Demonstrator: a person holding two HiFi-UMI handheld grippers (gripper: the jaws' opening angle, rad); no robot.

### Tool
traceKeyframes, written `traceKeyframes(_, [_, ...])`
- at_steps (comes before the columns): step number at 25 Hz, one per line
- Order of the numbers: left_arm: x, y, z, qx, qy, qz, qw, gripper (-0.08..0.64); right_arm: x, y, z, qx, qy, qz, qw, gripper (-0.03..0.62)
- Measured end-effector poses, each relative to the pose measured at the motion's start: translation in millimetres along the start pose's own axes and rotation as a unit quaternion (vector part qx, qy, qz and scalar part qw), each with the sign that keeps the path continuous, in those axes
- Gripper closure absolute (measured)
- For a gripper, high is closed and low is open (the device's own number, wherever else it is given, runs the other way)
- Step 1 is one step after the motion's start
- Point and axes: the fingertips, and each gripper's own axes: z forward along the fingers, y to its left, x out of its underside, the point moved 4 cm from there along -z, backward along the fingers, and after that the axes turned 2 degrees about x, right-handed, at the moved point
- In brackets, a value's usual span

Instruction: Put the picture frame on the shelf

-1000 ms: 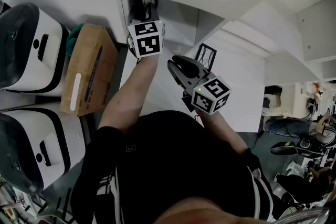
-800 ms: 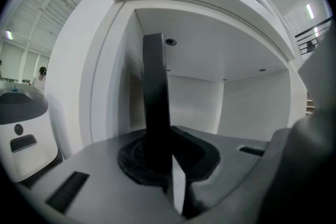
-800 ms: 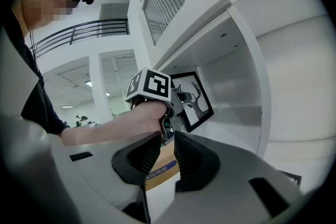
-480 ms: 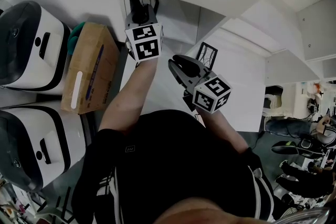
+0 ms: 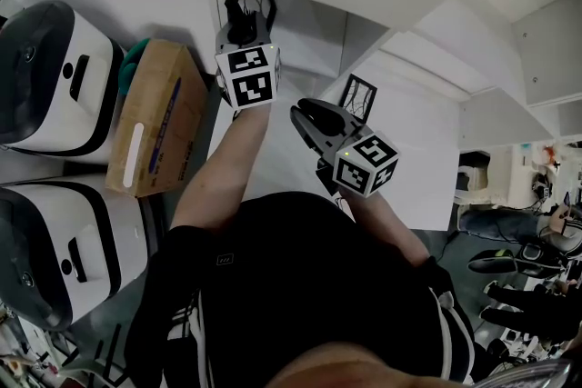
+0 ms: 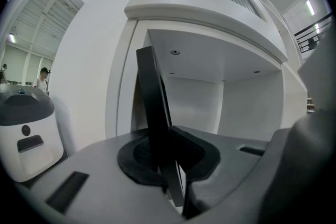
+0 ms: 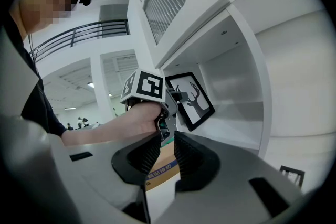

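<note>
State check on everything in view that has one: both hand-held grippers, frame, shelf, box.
black picture frame with a silhouette print: gripped by one edge, tilted, at the shelf opening; can't tell if it is resting yet.
left hand-held gripper: shut on the frame, jaws have just been opening a little.
right hand-held gripper: open, nothing between the jaws.
white shelf compartment: open-fronted.
brown cardboard box: lying flat, untouched.

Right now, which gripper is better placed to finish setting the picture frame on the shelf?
Left. The left gripper has the picture frame between its jaws, which have just been opening, inside the shelf; the right gripper hangs back, open, empty.
</note>
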Motion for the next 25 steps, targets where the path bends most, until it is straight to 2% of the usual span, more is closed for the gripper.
traceKeyframes(7, [3, -2, 3, 0.015, 0.010, -0.005, 0.9998, 0.523, 1, -1, 0, -0.004, 0.001, 0.002, 1.000, 0.503])
traceKeyframes(15, [4, -3, -1, 0.024, 0.005, 0.000, 0.9997, 0.476, 1, -1, 0, -0.006, 0.001, 0.004, 1.000, 0.503])
traceKeyframes(25, [1, -3, -8, 0.046, -0.004, 0.000, 0.9989, 0.454, 2, 2, 1, -0.012, 0.003, 0.005, 1.000, 0.503])
